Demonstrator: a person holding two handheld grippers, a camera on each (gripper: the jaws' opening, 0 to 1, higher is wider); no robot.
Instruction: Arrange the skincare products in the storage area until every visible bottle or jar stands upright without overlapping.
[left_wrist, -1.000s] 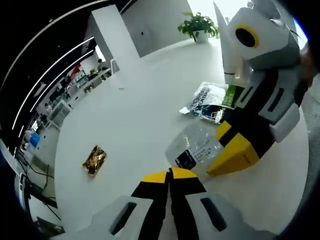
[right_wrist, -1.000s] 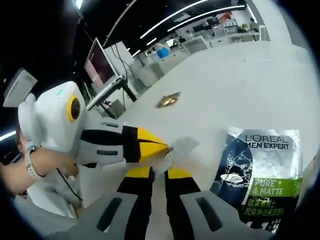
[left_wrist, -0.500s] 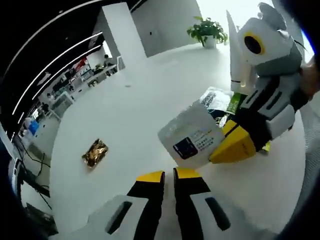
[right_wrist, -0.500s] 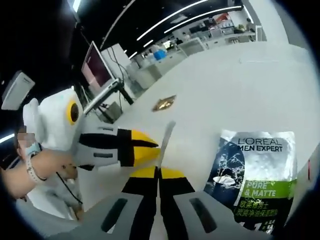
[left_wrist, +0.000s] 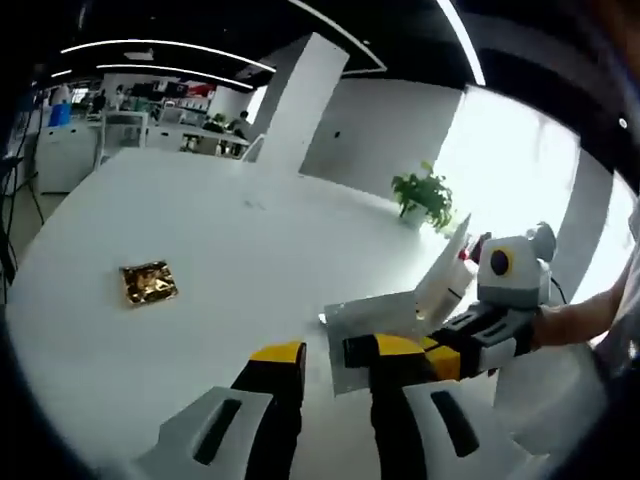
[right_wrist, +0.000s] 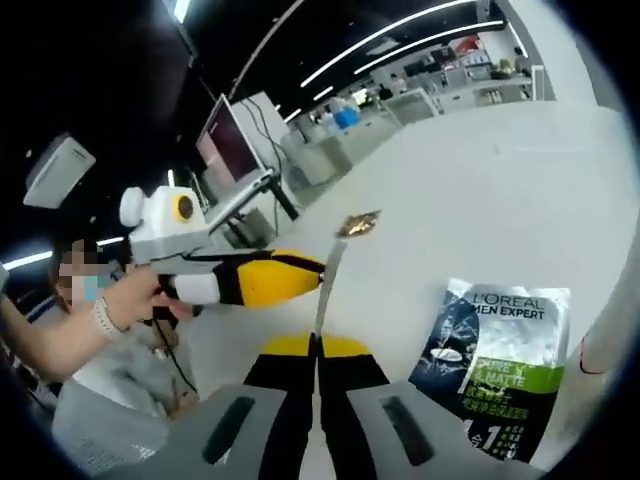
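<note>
The pale sachet (left_wrist: 385, 335) is held off the white table (left_wrist: 230, 260), upright and edge-on in the right gripper view, presumably so it can be set standing. It is a thin, flat, whitish packet with small print. The right gripper (right_wrist: 318, 345) has its jaws pressed together on the sachet's lower edge. The left gripper (left_wrist: 335, 358) has its jaws apart, just beside the sachet and gripping nothing. A L'Oreal pouch (right_wrist: 497, 350) lies flat nearby; a gold packet (left_wrist: 148, 281) lies well apart.
</note>
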